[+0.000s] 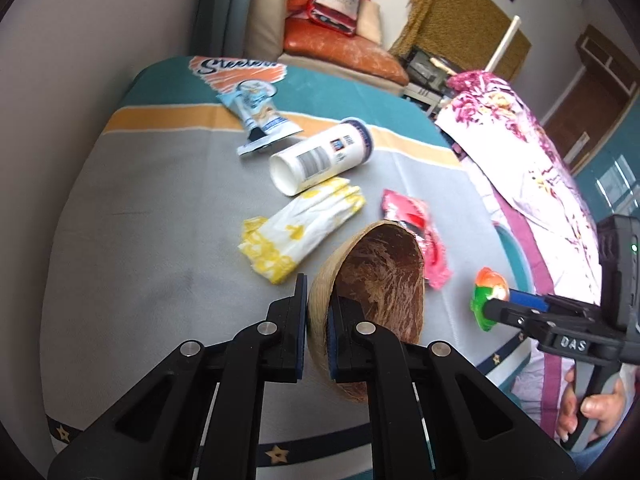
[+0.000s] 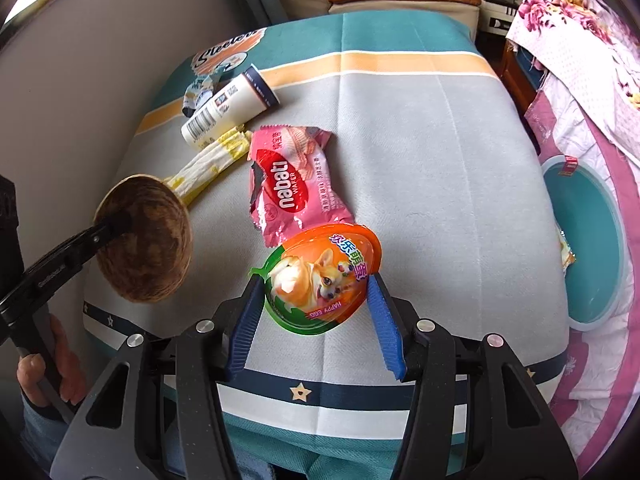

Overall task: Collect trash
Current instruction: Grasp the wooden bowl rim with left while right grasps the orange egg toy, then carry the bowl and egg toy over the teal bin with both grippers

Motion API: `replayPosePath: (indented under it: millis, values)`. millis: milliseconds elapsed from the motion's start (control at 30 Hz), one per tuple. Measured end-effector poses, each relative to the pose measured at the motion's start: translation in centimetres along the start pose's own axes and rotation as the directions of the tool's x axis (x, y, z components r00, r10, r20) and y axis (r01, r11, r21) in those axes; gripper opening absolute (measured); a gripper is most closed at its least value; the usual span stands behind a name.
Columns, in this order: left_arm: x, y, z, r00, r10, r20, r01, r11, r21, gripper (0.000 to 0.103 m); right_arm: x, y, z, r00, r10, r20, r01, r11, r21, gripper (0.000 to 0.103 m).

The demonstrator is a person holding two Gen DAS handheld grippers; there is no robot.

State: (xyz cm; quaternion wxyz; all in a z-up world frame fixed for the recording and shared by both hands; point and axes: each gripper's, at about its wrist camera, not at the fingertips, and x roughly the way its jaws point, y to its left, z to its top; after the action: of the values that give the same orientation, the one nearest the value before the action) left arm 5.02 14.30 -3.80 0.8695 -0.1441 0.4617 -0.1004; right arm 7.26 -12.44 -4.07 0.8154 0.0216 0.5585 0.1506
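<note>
My left gripper [image 1: 318, 320] is shut on the rim of a brown coconut shell half [image 1: 380, 276], held just above the cloth-covered table [image 1: 160, 240]; the shell also shows in the right wrist view [image 2: 144, 240]. My right gripper [image 2: 316, 292] is shut on an orange and green egg-shaped toy package [image 2: 320, 276] with a dog picture, lifted off the table; it also shows in the left wrist view [image 1: 490, 292]. On the table lie a pink Nabati wafer wrapper [image 2: 288, 180], a yellow and white wrapper [image 1: 300, 228], a white cylindrical container [image 1: 324, 154] on its side and a blue and white pouch [image 1: 260, 116].
A teal round bin [image 2: 592, 240] stands low to the right of the table, beside floral bedding [image 2: 592, 40]. A wall [image 2: 80, 60] runs along the left side. A sofa with an orange cushion [image 1: 344, 56] stands behind the table.
</note>
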Motion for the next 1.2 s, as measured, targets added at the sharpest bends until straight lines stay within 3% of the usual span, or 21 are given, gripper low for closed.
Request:
replayPosePath:
  millis: [333,733,933,1200]
  values:
    - [1.5,-6.0,1.1,0.999,-0.040,-0.024,0.042,0.995,0.090,0.009,-4.0,-4.9,0.8,0.994,-0.022,0.105,0.014,0.997,0.075,0.050]
    - [6.7,-20.3,4.5,0.991,-0.114,-0.074,0.130,0.954,0.271,0.009,-10.6,-16.9,0.7,0.958,-0.148,0.246,0.084,0.964,0.251,0.050]
    - [10.6,-27.9,4.8,0.983,-0.130,-0.133,0.169,0.922,0.349,0.009,-11.8,-22.5,-0.3,0.948,-0.180,0.261,0.086,0.938,0.335,0.050]
    - [16.2,-35.1,3.6,0.969,-0.116,-0.218,0.197,0.896,0.399,0.009,-11.0,-27.5,-0.9,0.954,-0.182,0.238,0.080,0.920,0.383,0.051]
